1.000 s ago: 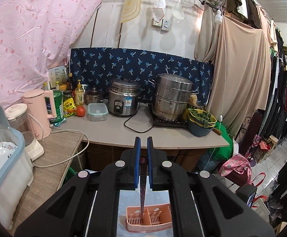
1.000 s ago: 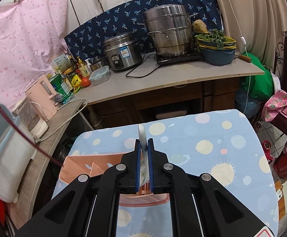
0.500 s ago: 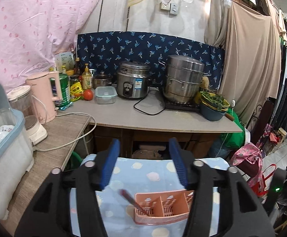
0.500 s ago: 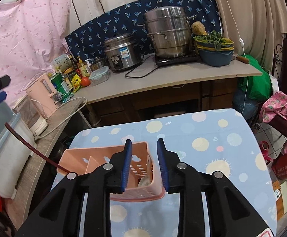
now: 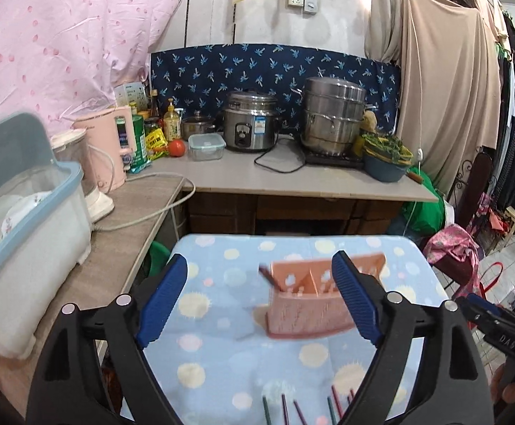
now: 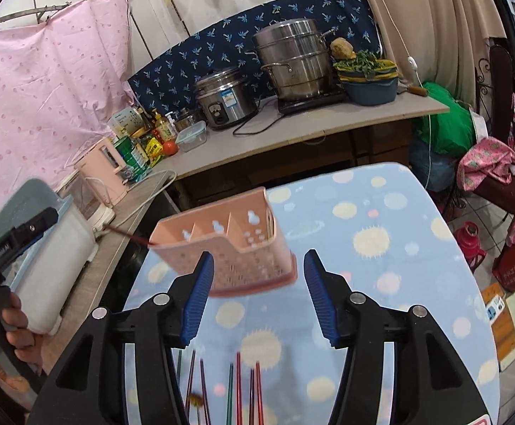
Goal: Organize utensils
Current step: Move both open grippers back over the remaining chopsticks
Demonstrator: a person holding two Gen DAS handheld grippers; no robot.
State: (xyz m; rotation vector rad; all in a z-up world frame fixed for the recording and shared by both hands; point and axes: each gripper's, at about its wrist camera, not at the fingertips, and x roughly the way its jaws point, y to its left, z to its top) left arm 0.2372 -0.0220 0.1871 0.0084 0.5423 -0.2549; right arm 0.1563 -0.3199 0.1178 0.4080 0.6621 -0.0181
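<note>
On the blue spotted cloth (image 5: 222,361) stands the pink caddy (image 5: 314,304), its image blurred. One dark chopstick (image 5: 269,278) leans out of its left end. Near the cloth's front edge lie loose chopsticks (image 6: 238,386), red, green and purple, side by side. Both tools hang above the cloth with nothing between their pads: the left gripper (image 5: 257,301) has its jaws spread wide, the right gripper (image 6: 255,294) likewise released. Behind, a counter (image 5: 310,180) carries a rice cooker (image 5: 250,125) and a steamer pot (image 5: 331,115).
</note>
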